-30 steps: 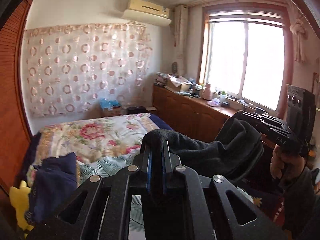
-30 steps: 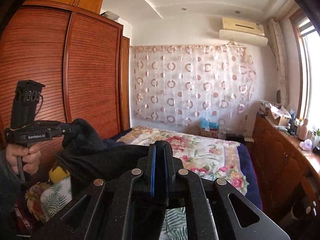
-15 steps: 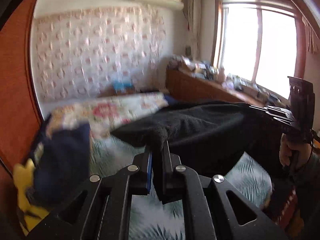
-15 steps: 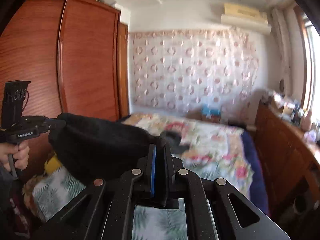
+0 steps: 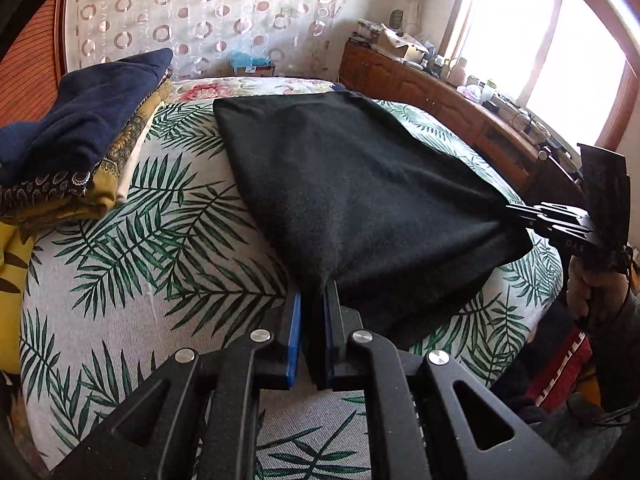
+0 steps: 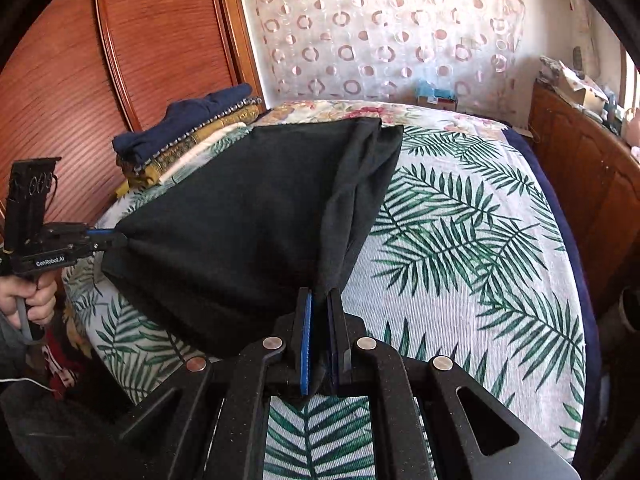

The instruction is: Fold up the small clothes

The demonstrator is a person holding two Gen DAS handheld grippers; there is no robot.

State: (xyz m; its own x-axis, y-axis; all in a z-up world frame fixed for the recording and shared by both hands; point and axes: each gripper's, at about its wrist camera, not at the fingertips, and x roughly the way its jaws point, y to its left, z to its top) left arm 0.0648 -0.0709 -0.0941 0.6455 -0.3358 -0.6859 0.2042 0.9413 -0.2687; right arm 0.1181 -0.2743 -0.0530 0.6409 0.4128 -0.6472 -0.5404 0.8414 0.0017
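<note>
Partly hidden: black cloth (image 5: 360, 200) corners inside both pinching grippers, left gripper (image 5: 311, 308) loosening, right gripper (image 6: 319, 312) clamped.

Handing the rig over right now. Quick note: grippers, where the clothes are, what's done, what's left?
Left gripper: clamped on one near corner of the black knit garment.
Right gripper: clamped on the other near corner.
Garment: spread over the palm-leaf bedspread, near edge held up between both grippers.
Done: folded pile, navy piece on top, at the bed's far left.
Left: lay the near edge down, fold, stack.
</note>
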